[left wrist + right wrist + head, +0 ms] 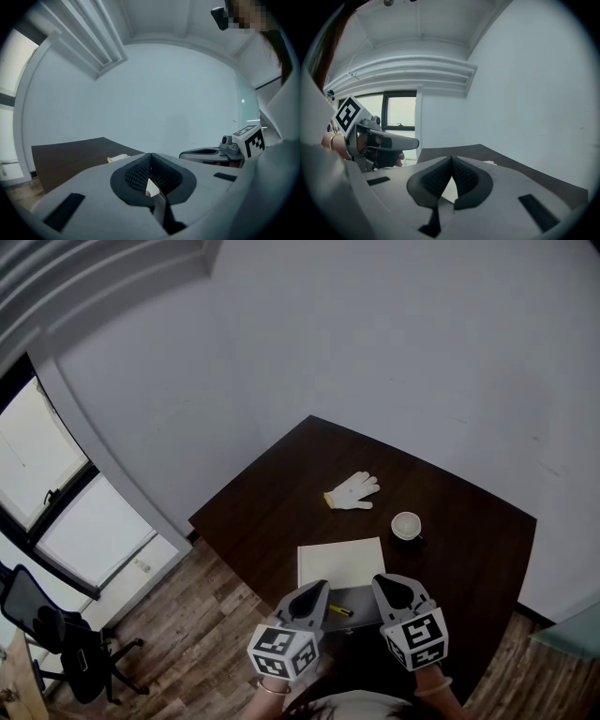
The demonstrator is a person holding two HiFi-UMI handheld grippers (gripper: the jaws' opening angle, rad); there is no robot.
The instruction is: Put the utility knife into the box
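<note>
Head view | left tongs (315,591) and right tongs (394,588) were closed tip to tip, empty, nearside of box (340,562) | utility knife (339,611) lay at box's near edge | risk: unopened tongs would likely shove it across desk (281,512).

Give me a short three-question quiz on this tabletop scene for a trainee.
1. True or false: the left tongs are shut on the utility knife.
2. Which lies farthest from the person? A) white glove B) white cup C) white rectangular sheet
3. Fill in: the right tongs are ____.

Key:
1. False. The left tongs are shut and hold nothing; the knife lies below, between the two tongs.
2. A.
3. Shut, with nothing between them.
</note>
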